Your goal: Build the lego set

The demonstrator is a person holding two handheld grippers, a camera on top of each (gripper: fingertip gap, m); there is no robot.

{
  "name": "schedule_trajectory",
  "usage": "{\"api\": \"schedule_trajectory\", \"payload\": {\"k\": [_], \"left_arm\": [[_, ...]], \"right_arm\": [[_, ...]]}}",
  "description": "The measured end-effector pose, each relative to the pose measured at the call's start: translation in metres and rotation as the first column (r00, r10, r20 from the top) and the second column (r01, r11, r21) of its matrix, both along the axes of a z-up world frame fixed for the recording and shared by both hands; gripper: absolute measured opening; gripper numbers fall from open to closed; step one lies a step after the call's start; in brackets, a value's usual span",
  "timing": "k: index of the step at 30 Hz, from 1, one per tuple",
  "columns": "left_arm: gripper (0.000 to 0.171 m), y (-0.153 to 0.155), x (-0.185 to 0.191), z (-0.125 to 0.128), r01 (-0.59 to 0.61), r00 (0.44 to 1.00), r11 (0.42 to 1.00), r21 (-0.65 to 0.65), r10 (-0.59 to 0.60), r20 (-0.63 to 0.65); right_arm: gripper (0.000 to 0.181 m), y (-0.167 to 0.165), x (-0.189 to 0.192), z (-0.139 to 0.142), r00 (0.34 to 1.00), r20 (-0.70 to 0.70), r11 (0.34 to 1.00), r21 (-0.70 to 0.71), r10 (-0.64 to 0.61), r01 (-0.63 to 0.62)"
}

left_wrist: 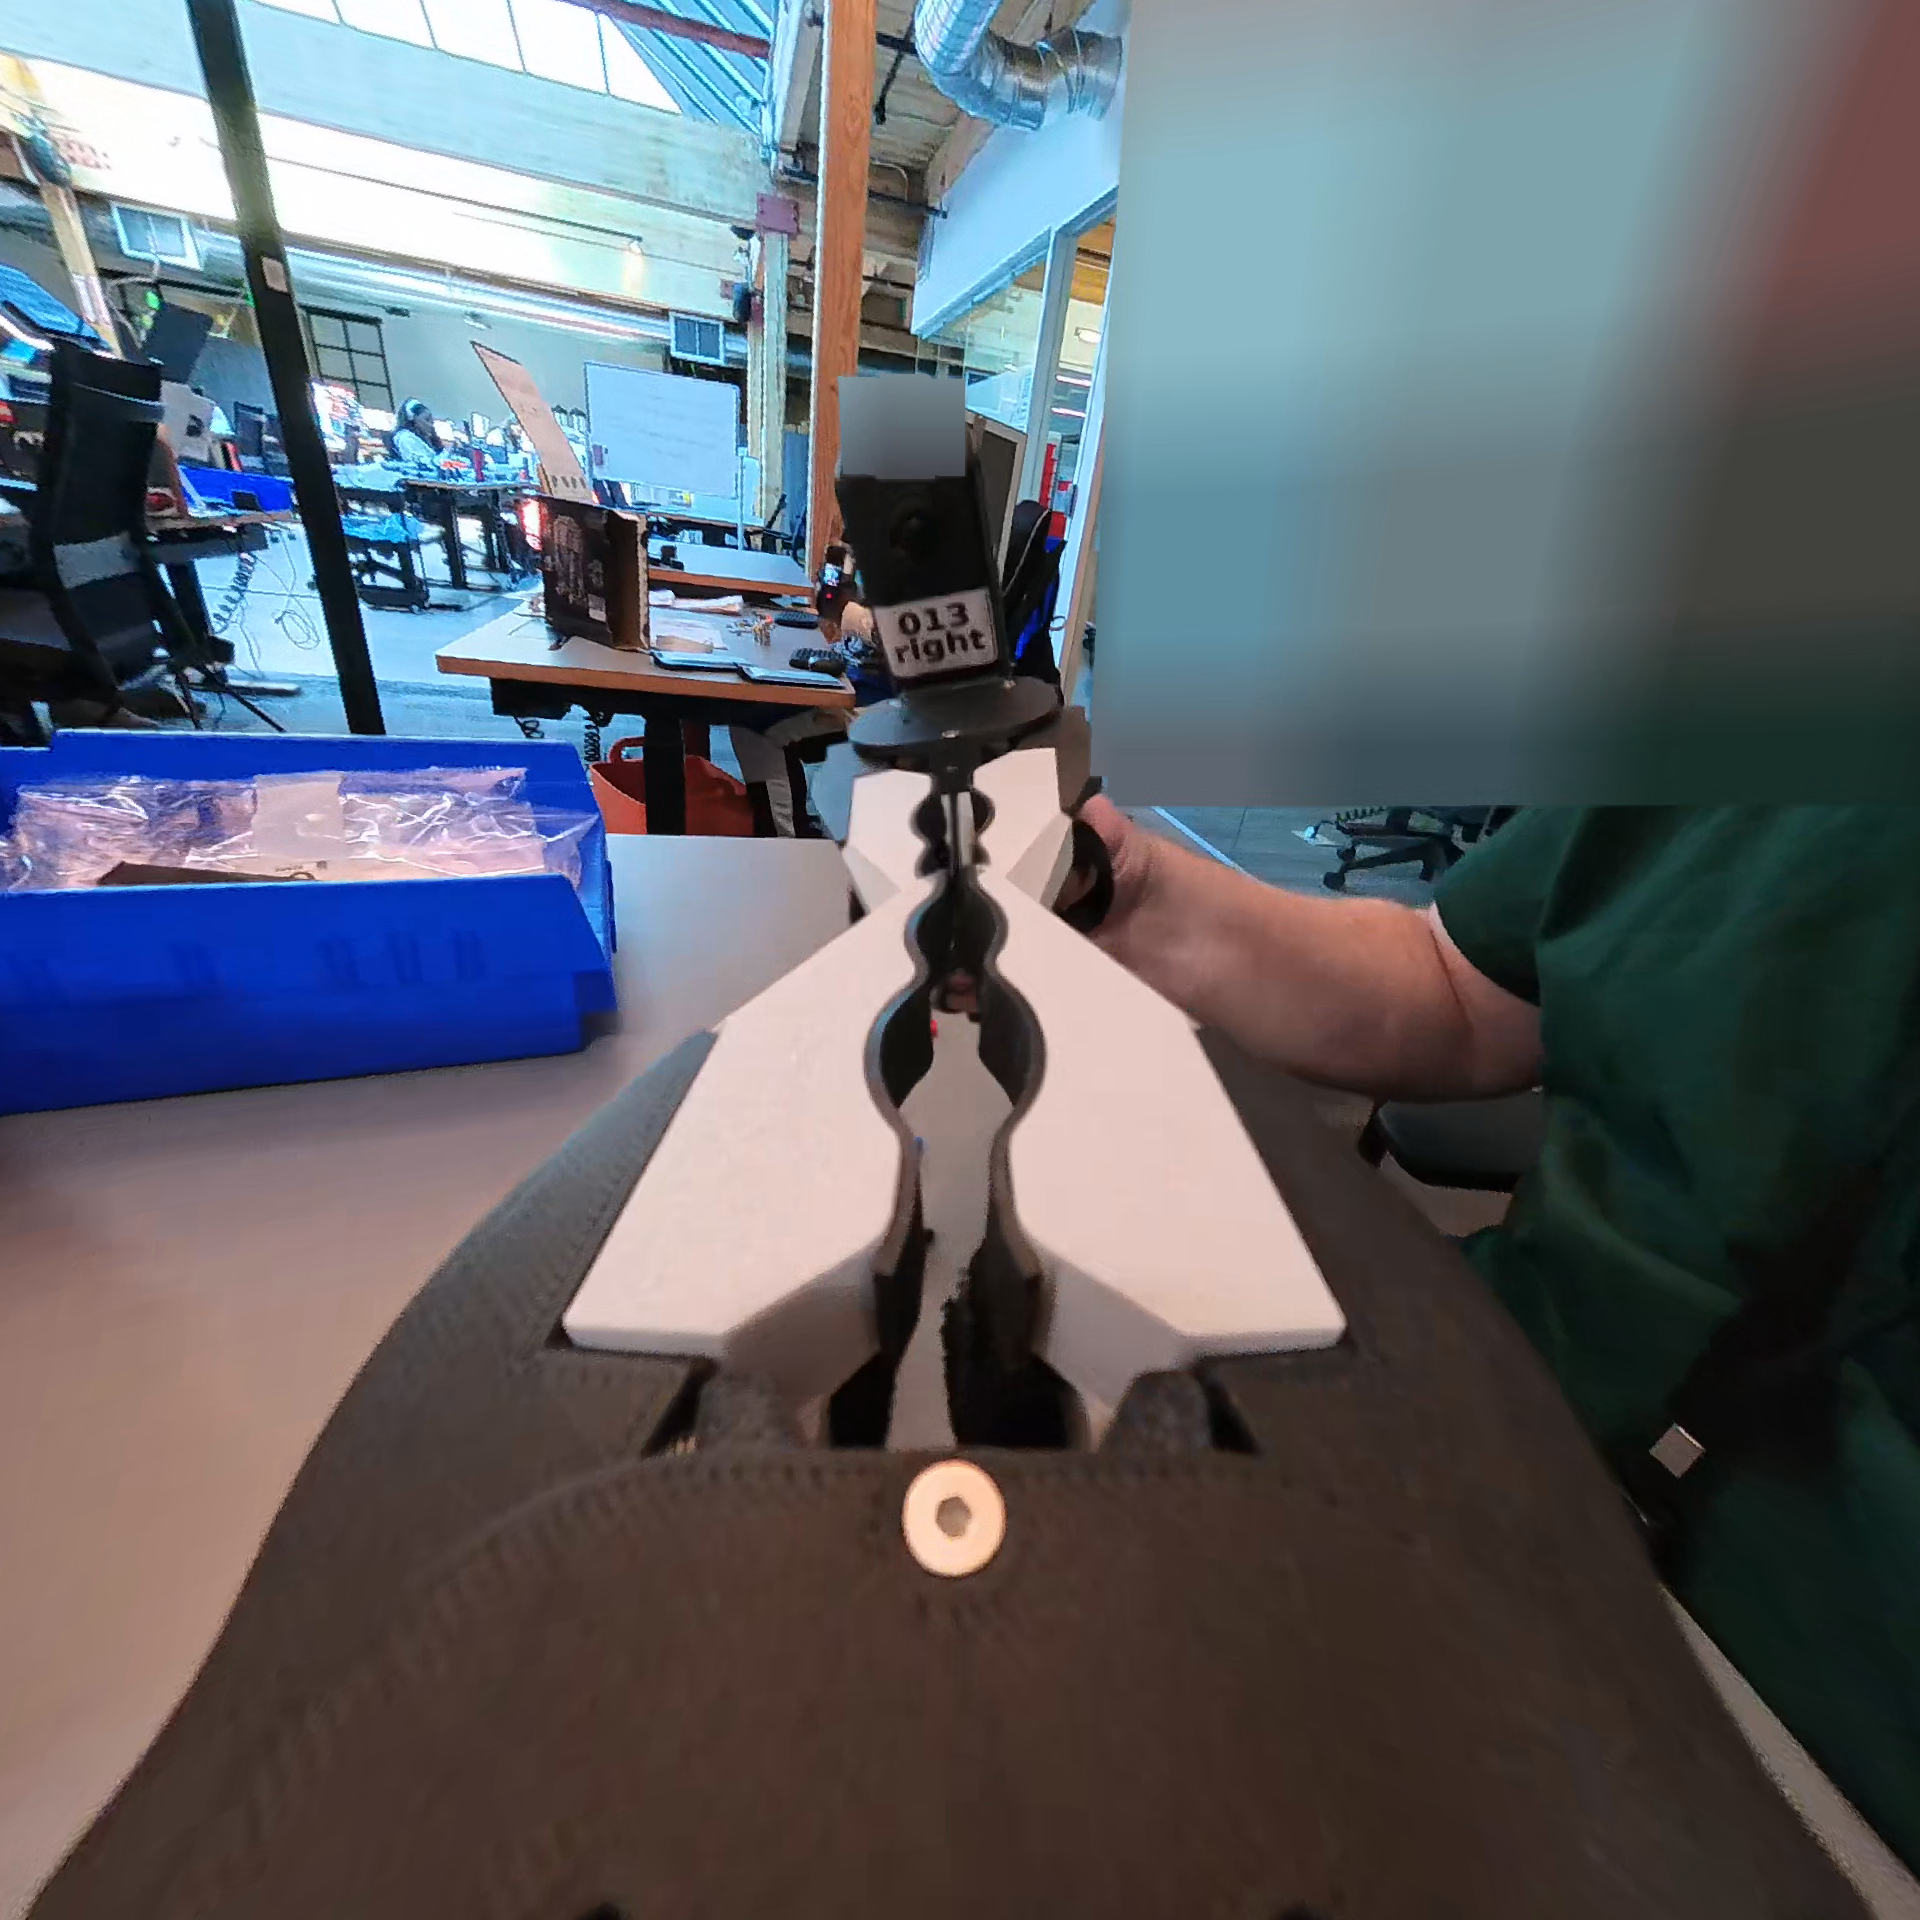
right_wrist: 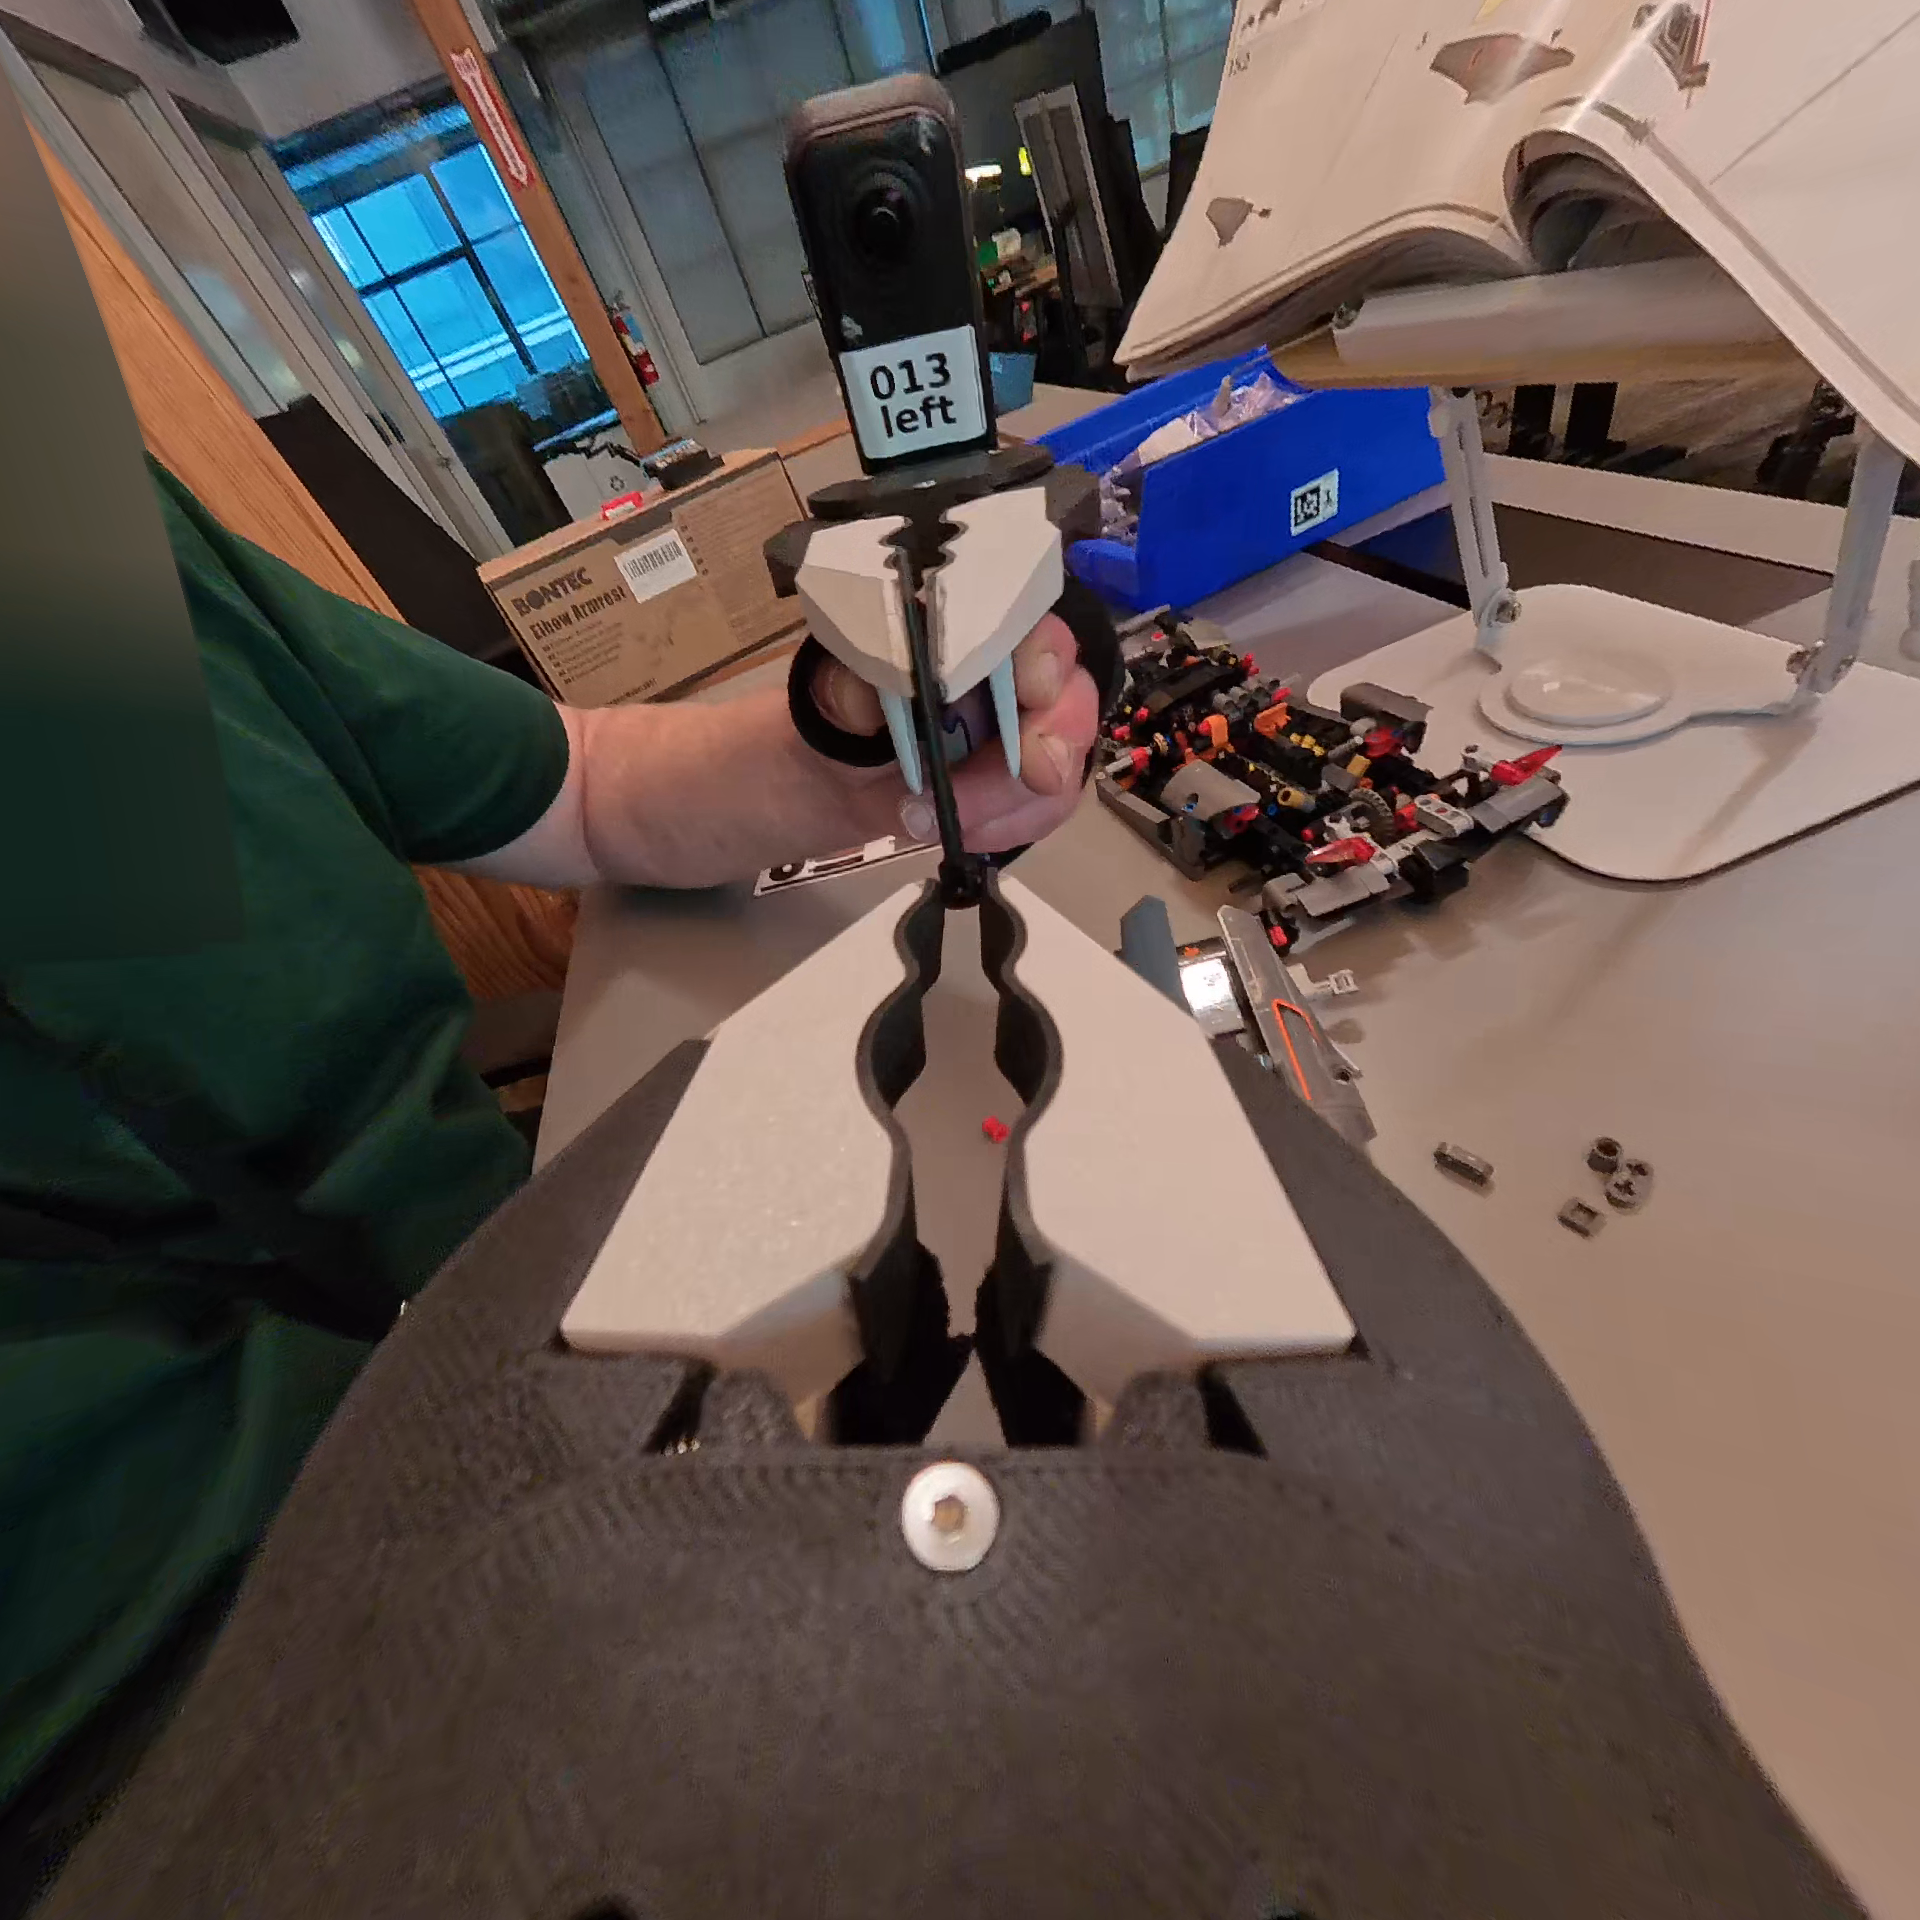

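Holding: two hand-held grippers, facing each other tip to tip above a grey table [right_wrist: 1558, 1455].

1. Left gripper [left_wrist: 951, 883]. Its jaws are narrow. A thin black rod [right_wrist: 928, 707] runs between its fingers, but we cannot tell whether they clamp it. A hand [right_wrist: 727, 790] grips it at centre left of the right wrist view. The black camera [right_wrist: 883, 239] on top carries a white printed label.
2. Right gripper [right_wrist: 961, 896]. Its jaws are narrow, and the tips close on the knobbed lower end of the rod. Seen from the left wrist view, its camera [left_wrist: 920, 540] bears a similar white label.
3. Lego car [right_wrist: 1320, 779]. This part-built model in black, grey, red and orange lies on the table right of centre, well apart from both tools.
4. Loose parts:
   - a grey-and-orange panel [right_wrist: 1278, 1008] just beside the right gripper's right finger
   - a few small dark pieces [right_wrist: 1610, 1179] at centre right
   - one tiny red piece [right_wrist: 994, 1129] on the table, seen between the right gripper's fingers
5. Manual [right_wrist: 1351, 187]. It is open on a white stand [right_wrist: 1621, 790] at upper right; its print is too small for us to read.
6. Bin [left_wrist: 291, 935]. It is blue, holds clear bags [left_wrist: 281, 821] and sits at centre left of the left wrist view. In the right wrist view we note a square code sticker on a blue bin.
7. Box [right_wrist: 644, 592]. It is brown cardboard with printed branding and a barcode label, and sits left of centre behind the hand.
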State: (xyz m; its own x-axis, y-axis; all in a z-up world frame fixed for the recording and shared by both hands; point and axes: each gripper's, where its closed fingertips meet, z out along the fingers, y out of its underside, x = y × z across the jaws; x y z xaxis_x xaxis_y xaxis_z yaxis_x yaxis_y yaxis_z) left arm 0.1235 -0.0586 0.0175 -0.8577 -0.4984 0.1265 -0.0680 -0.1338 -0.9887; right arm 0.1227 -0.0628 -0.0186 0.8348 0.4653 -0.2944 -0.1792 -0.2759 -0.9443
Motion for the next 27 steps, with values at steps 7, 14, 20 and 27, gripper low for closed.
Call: {"api": "schedule_trajectory", "payload": {"k": [7,14,20,27], "left_arm": [[0.000,0.015,0.005,-0.023,-0.085,0.995,0.992,0.097,0.089,-0.035],[0.019,0.054,0.007,-0.056,-0.284,0.940,0.925,0.252,0.320,-0.117],[0.022,0.062,0.004,-0.125,-0.238,0.919,0.826,0.510,0.362,-0.157],[0.018,0.049,0.011,-0.146,-0.130,0.962,0.793,0.595,0.245,-0.117]], "right_arm": [[0.005,0.004,0.011,-0.015,0.998,0.061,0.996,-0.083,0.020,-0.015],[0.004,0.009,0.035,-0.056,0.983,0.183,0.970,-0.242,0.022,0.024],[0.005,0.017,0.038,-0.091,0.975,0.211,0.940,-0.342,0.075,0.002],[0.005,0.022,0.036,-0.103,0.980,0.187,0.930,-0.367,0.072,0.001]]}}
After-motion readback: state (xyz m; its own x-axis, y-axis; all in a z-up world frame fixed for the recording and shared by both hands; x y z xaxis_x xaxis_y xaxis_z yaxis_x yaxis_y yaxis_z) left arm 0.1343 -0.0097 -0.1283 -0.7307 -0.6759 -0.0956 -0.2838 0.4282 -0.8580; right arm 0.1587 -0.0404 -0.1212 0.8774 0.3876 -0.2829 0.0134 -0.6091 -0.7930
